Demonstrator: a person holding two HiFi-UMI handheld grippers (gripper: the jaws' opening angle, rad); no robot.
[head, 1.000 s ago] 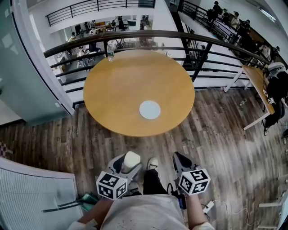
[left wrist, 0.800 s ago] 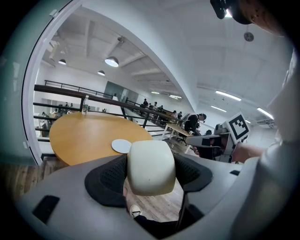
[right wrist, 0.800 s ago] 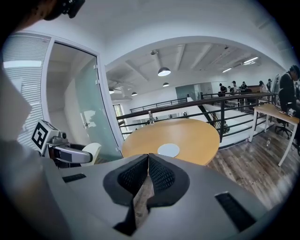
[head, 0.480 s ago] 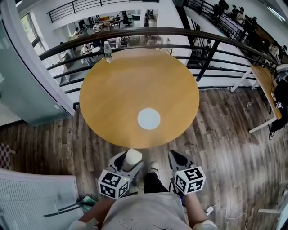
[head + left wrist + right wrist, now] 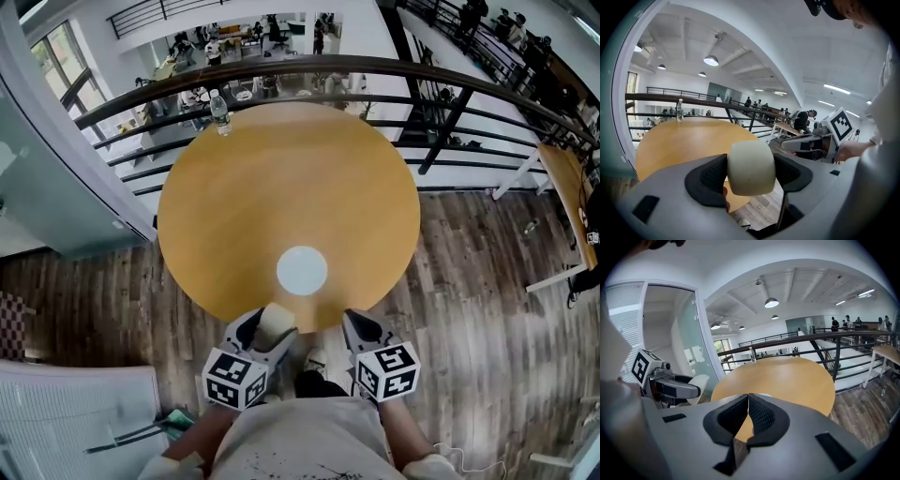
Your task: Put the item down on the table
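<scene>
My left gripper is shut on a cream-white cup, gripped by its sides between the two black pads. In the head view the cup hangs just over the near edge of the round wooden table. A white round coaster lies on the table just beyond the cup. My right gripper is shut with nothing in it, its pads touching at the tips, and it stands at the table's near edge beside the left one.
A clear water bottle stands at the table's far left rim, against a dark metal railing with an open drop behind it. Dark wood flooring surrounds the table. A glass wall runs along the left, another table far right.
I have stepped closer to the table. Both grippers have moved forward from over the floor to the table's near edge, the cup still held in the left one.
</scene>
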